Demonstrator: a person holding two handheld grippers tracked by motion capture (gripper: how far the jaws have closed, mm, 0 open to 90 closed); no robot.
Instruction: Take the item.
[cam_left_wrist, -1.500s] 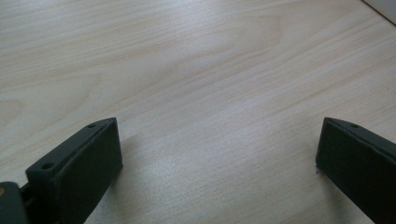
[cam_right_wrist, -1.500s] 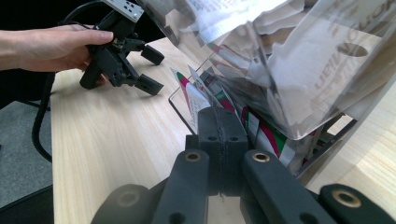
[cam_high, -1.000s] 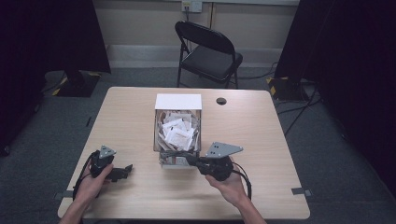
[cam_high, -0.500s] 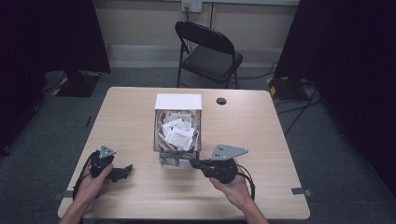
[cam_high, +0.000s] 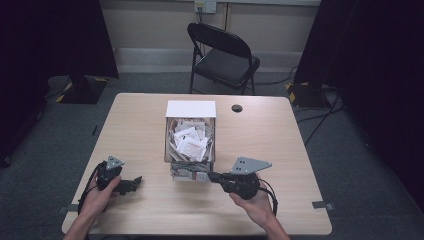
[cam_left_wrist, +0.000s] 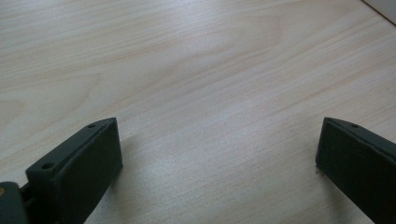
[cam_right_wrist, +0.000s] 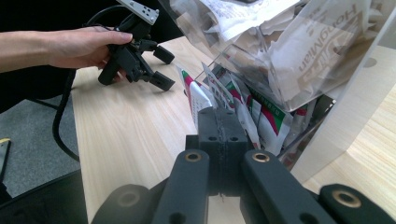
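Note:
A clear plastic box (cam_high: 190, 140) stuffed with white sachets stands mid-table; in the right gripper view this box (cam_right_wrist: 280, 51) looms at the upper right. Several red, green and white sachets poke out of its bottom slot. My right gripper (cam_high: 212, 176) (cam_right_wrist: 217, 123) is at that slot with its jaws pressed together on the edge of one sachet (cam_right_wrist: 198, 95). My left gripper (cam_high: 136, 182) (cam_left_wrist: 219, 158) rests low over the bare wood at the front left, jaws wide apart with nothing between them. It also appears, held in a hand, as the left gripper (cam_right_wrist: 159, 67) in the right gripper view.
The light wooden table (cam_high: 280, 135) has a small round cable hole (cam_high: 236, 108) behind the box. A black folding chair (cam_high: 225, 55) stands beyond the far edge. Dark curtains hang at both sides of the room.
My right gripper has drawn slightly right and back toward the person from the box's slot, still shut. The left gripper has stayed put.

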